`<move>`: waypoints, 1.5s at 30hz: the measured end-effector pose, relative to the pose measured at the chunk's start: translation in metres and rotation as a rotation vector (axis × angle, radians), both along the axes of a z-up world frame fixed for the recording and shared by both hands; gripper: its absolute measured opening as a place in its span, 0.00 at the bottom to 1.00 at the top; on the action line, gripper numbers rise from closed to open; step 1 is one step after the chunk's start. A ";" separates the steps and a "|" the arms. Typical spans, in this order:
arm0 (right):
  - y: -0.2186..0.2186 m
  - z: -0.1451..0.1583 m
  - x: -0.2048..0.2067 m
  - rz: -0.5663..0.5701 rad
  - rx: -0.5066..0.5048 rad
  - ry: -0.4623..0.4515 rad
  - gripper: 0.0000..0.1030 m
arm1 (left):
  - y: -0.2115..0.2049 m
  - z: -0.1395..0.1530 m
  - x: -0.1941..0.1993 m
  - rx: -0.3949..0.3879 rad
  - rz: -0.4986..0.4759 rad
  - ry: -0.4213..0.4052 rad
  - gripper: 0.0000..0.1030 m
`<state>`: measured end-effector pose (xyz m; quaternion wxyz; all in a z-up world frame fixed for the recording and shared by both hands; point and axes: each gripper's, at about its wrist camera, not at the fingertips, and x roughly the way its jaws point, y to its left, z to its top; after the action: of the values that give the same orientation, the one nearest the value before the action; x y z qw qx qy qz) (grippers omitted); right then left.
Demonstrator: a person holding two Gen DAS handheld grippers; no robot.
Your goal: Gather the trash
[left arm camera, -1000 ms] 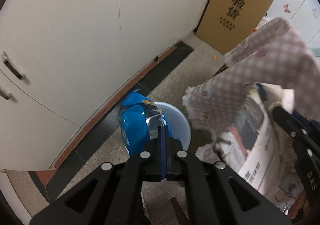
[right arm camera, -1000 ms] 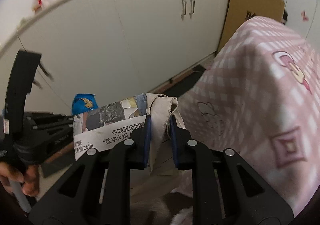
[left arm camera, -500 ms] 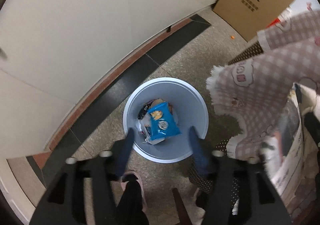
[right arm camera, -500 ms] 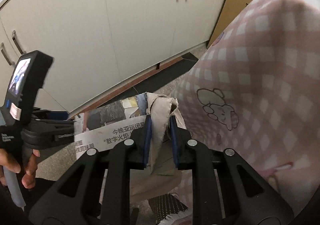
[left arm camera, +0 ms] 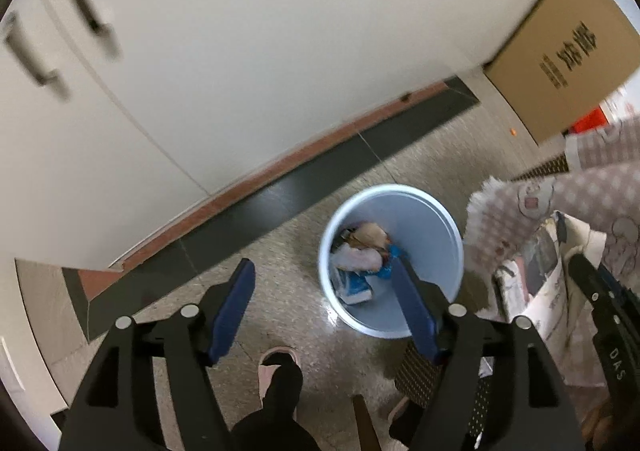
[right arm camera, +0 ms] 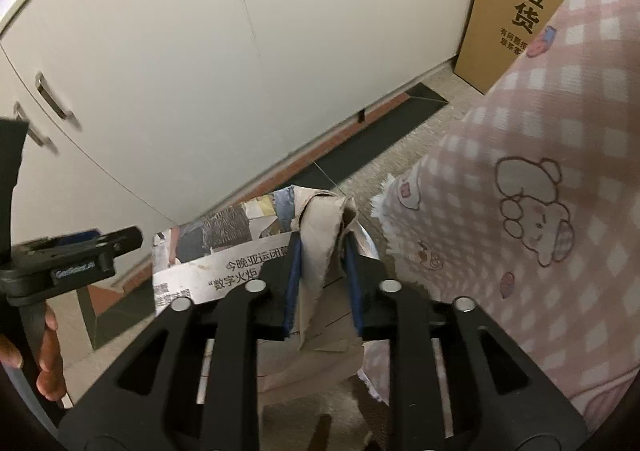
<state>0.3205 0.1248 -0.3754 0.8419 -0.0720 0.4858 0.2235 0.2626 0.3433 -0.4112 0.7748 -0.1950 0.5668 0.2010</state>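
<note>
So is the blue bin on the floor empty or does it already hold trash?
Not empty. The blue bin stands upright and open, with wrappers piled at its bottom, well below the rim.

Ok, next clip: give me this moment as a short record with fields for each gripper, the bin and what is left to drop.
left gripper: jaws wide and just opening, nothing between them, above the floor beside the bin
right gripper: jaws just opening, newspaper wad between them, one pad clear of it
bin: light blue, on the floor, trash inside, blue wrapper in it
left to drop: the newspaper
</note>
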 end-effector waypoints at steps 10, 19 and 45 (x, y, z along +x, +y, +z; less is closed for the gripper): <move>-0.004 0.021 -0.012 -0.005 0.077 0.008 0.57 | -0.020 0.049 -0.014 0.077 -0.034 -0.061 0.70; -0.059 0.129 -0.069 -0.071 0.134 -0.192 0.60 | -0.085 0.148 -0.028 0.141 -0.176 -0.252 0.76; -0.264 0.354 -0.316 -0.396 0.231 -0.672 0.89 | -0.304 0.398 -0.213 0.314 -0.504 -0.790 0.89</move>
<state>0.0040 -0.1392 -0.0213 0.9831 0.0491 0.1599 0.0743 0.0498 0.0398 -0.0134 0.9750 0.0060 0.2220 0.0008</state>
